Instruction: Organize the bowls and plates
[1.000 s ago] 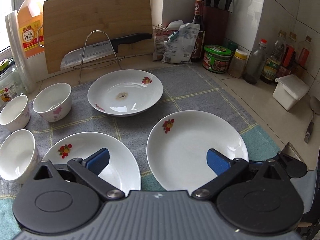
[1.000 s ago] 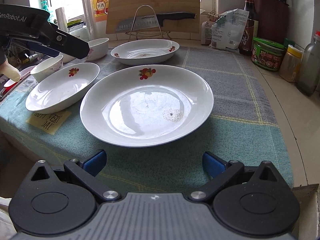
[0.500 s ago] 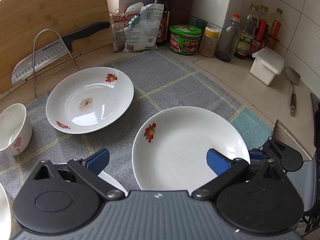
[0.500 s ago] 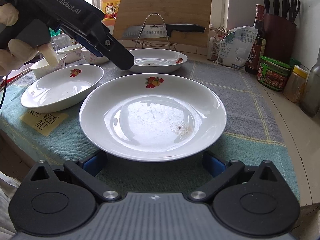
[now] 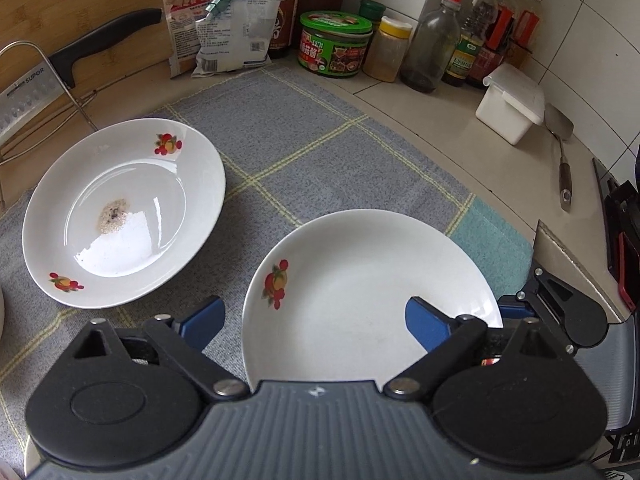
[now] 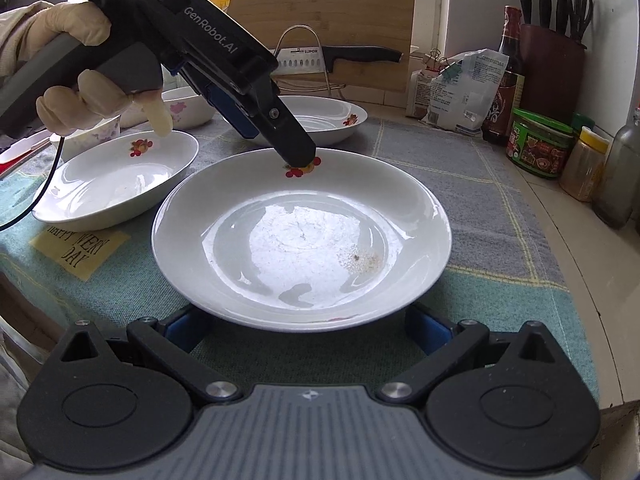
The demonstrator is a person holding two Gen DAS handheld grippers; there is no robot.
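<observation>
A large white plate [image 5: 372, 292] with a red fruit print lies on the checked cloth [image 5: 320, 148] close in front of both grippers. My left gripper [image 5: 314, 322] hangs over its left rim with the jaws closing, one blue pad outside the rim, the other above the plate's inside, neither pressing. Seen from the right wrist, the left gripper [image 6: 280, 144] slants down from a gloved hand [image 6: 92, 88] onto the far rim of this plate [image 6: 300, 236]. My right gripper [image 6: 304, 330] stands open, its pads either side under the near rim. Two more plates [image 6: 116, 176] [image 6: 328, 120] and bowls [image 6: 184, 108] sit behind.
A knife on a wire rack [image 6: 340, 58] leans against a cutting board [image 6: 320, 12] at the back. Jars and bottles [image 5: 440, 48], a white box [image 5: 512, 108] and a spatula [image 5: 562, 152] line the right counter. A yellow note [image 6: 78, 248] lies at the cloth's front edge.
My left gripper has swung right and down, from the left plate and bowls to the large plate's rim, and its jaws have narrowed. The right gripper has crept up to the plate's near rim.
</observation>
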